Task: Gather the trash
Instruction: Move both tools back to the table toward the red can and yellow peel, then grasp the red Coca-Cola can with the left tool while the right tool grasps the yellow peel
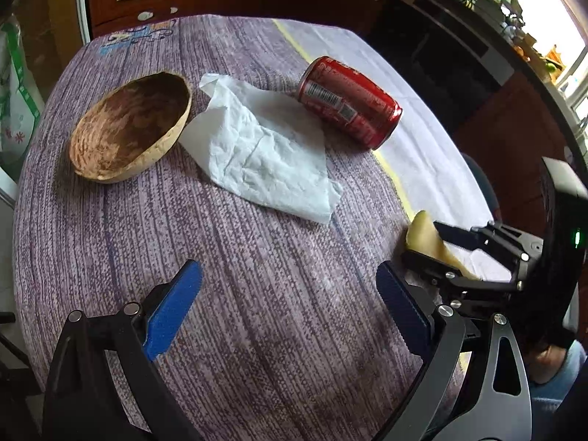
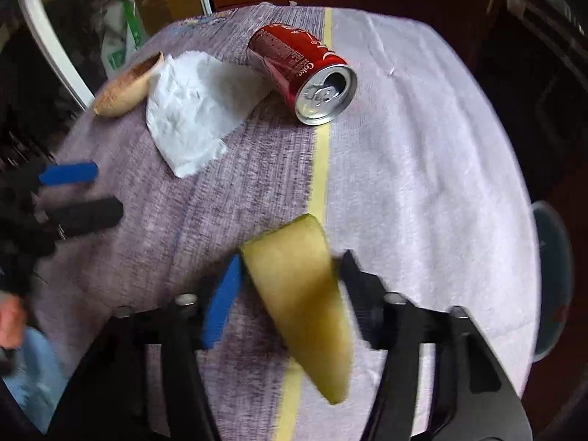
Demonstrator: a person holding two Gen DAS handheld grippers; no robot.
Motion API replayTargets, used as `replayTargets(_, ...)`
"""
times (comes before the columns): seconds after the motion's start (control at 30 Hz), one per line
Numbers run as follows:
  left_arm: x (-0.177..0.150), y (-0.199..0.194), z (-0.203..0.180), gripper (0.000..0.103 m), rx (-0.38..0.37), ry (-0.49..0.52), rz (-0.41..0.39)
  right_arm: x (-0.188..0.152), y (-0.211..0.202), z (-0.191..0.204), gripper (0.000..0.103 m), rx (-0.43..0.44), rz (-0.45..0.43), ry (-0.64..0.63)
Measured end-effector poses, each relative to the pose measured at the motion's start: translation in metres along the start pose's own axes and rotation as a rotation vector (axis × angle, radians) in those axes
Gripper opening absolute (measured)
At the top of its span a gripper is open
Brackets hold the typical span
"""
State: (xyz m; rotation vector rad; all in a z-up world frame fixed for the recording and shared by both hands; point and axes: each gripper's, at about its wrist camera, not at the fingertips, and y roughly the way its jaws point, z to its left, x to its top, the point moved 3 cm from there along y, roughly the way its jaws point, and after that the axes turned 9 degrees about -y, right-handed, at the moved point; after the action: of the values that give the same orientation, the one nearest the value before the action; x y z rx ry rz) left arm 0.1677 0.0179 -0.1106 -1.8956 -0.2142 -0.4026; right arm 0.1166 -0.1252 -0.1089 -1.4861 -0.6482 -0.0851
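A red can [image 1: 349,101] with white lettering and a silver top is noted. The tissue [image 1: 262,147] is white, the rind piece [image 2: 301,294] yellow-green, the bowl [image 1: 132,126] tan-brown; the tabletop [image 1: 257,294] cloth is streaked purple, white with a yellow stripe.

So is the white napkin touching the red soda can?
Touching. In the right wrist view the napkin's far corner runs up against the can's side with no cloth showing between.
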Motion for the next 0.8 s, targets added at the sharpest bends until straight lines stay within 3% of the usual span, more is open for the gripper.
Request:
replayTargets(0.17,0.01,0.001,-0.012,0.096,-0.007,0.002,-0.008,-0.002,-0.004,-0.021,0.044,0.086,-0.007,0.108)
replayTargets(0.43,0.05,0.02,-0.057,0.096,0.013,0.008,0.0,-0.002,-0.02,-0.079,0.042,0.1,-0.071,0.251)
replayTargets(0.47,0.055,0.023,-0.064,0.096,0.024,0.011,-0.004,-0.003,-0.023,-0.086,0.033,0.095,-0.079,0.262)
replayTargets(0.5,0.063,0.028,-0.072,0.096,0.037,0.004,-0.003,-0.004,-0.025,-0.097,0.013,0.107,-0.09,0.286)
replayTargets(0.6,0.082,0.04,-0.089,0.096,0.035,-0.037,0.006,-0.003,-0.026,-0.113,0.007,0.115,-0.098,0.324)
replayTargets(0.8,0.101,0.054,-0.103,0.096,0.084,-0.077,-0.006,0.005,-0.019,-0.118,0.01,0.202,-0.083,0.309)
